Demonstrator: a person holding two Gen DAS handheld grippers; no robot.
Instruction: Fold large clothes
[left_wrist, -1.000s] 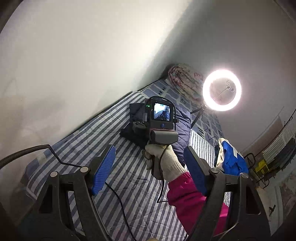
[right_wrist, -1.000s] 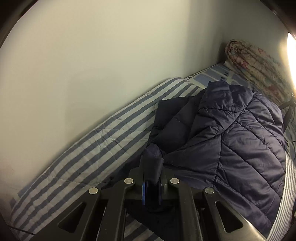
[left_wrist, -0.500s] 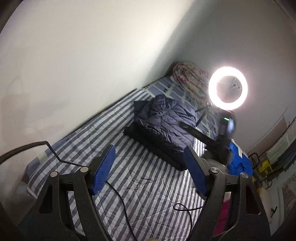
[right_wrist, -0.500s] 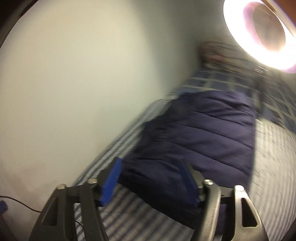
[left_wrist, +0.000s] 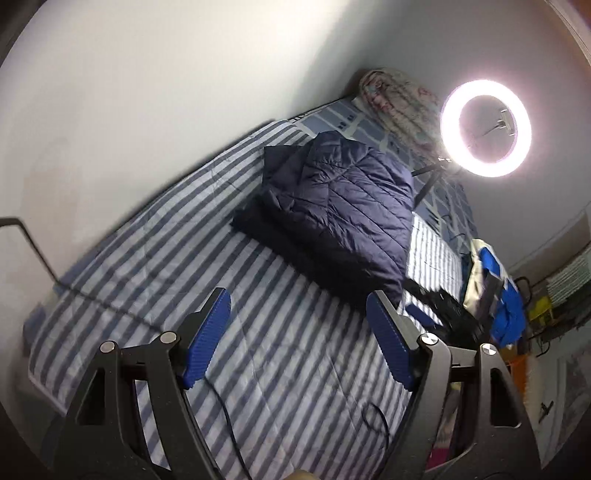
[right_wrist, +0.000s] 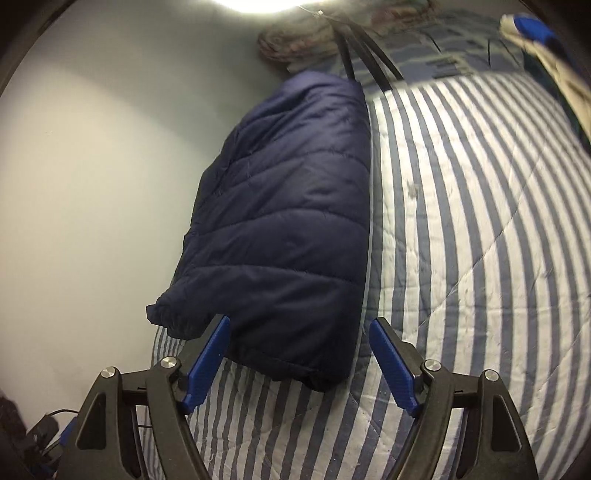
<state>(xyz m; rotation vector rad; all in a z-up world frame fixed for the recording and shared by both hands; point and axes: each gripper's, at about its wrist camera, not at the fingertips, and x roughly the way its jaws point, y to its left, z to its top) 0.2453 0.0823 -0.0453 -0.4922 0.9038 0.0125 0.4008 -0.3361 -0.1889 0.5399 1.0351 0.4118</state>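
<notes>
While the left gripper (left_wrist: 297, 334) hangs wide apart and empty above the striped bed (left_wrist: 295, 387), the folded navy puffer jacket (left_wrist: 332, 210) lies toward one o'clock, beside the wall. In the right wrist view, the right gripper (right_wrist: 299, 363) is opening, pads clear of the jacket's hem at twelve o'clock. A good next step, likely: press the bundle flat and square its edges.
</notes>
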